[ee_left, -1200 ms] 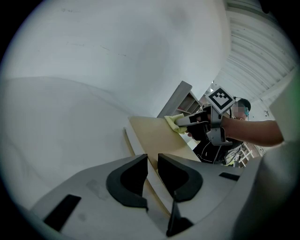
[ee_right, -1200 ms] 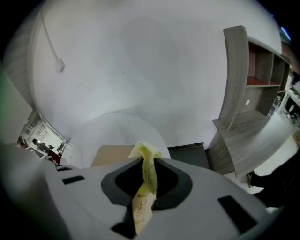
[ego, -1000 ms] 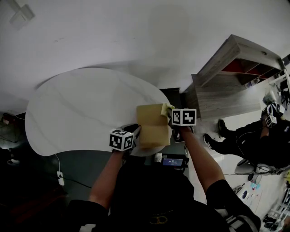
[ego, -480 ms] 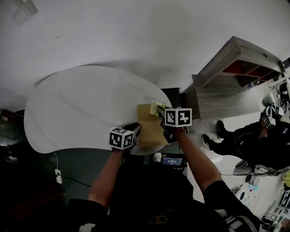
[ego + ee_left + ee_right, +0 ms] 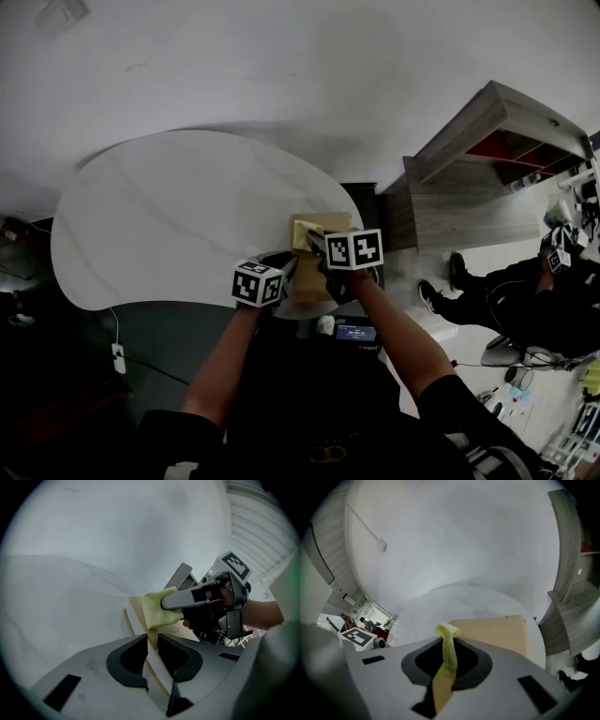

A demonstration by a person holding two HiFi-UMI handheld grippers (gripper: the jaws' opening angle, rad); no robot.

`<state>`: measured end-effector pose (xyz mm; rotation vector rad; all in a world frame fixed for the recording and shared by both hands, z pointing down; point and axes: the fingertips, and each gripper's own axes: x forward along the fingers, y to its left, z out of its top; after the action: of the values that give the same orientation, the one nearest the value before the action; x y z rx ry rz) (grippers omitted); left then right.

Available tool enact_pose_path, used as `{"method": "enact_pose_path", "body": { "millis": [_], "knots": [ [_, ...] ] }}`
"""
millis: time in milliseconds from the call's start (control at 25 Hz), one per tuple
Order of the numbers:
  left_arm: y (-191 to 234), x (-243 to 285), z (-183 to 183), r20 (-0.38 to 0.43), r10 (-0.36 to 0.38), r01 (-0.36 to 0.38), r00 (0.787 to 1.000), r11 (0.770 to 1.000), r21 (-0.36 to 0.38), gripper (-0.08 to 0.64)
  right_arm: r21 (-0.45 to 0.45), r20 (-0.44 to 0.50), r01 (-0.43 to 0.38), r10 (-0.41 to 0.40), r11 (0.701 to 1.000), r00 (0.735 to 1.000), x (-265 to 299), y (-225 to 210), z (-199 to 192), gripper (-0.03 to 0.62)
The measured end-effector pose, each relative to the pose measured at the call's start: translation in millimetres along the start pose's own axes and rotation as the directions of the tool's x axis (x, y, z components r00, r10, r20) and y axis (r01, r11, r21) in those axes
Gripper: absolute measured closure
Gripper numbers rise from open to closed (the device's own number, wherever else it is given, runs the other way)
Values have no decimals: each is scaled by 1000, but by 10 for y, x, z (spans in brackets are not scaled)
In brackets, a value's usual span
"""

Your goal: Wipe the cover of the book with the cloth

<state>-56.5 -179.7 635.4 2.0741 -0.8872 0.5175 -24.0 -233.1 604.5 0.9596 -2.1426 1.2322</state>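
Note:
A tan book (image 5: 323, 225) lies at the near right edge of the white round table (image 5: 178, 225). My left gripper (image 5: 284, 270) is shut on the book's near left edge; in the left gripper view (image 5: 153, 651) that edge (image 5: 136, 620) runs in between the jaws. My right gripper (image 5: 315, 243) is shut on a yellow cloth (image 5: 305, 233) and presses it on the cover's left part. In the right gripper view the cloth (image 5: 449, 648) sticks up between the jaws (image 5: 449, 662), with the book (image 5: 497, 630) beyond. The left gripper view shows the cloth (image 5: 158, 609) under the right gripper (image 5: 166, 605).
A wooden shelf unit (image 5: 469, 169) stands right of the table. A person in dark clothes (image 5: 525, 295) sits on the floor at far right. A small device with a lit screen (image 5: 354, 332) sits below the table's near edge. A cable with a plug (image 5: 117, 354) lies at left.
My right gripper has slid the cloth leftward across the cover, from its far right corner to its left side. The left gripper has stayed on the book's edge.

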Motion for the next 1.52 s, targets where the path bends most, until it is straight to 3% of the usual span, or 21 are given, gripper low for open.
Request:
{"method": "enact_pose_path", "body": {
  "millis": [160,320,880,1520],
  "knots": [
    [22,-33,7,1,3,-3,1000,1000,0,491,-10,-31,-8,8,1000,999,88,81,-55,505],
    [-7,-21,-1,2,7,-7,1000,1000,1,491,-34,-54,35,-36,999,998,117,6,-129,505],
    [29,-19,-12,1,12,-12,1000,1000,-4,491,-63,-42,72,-75,995,996,136,-73,-156,505],
    [37,-42,-7,-2,16,-16,1000,1000,-10,491,-14,-8,126,-126,992,992,-169,-434,-139,505]
  ]
}}
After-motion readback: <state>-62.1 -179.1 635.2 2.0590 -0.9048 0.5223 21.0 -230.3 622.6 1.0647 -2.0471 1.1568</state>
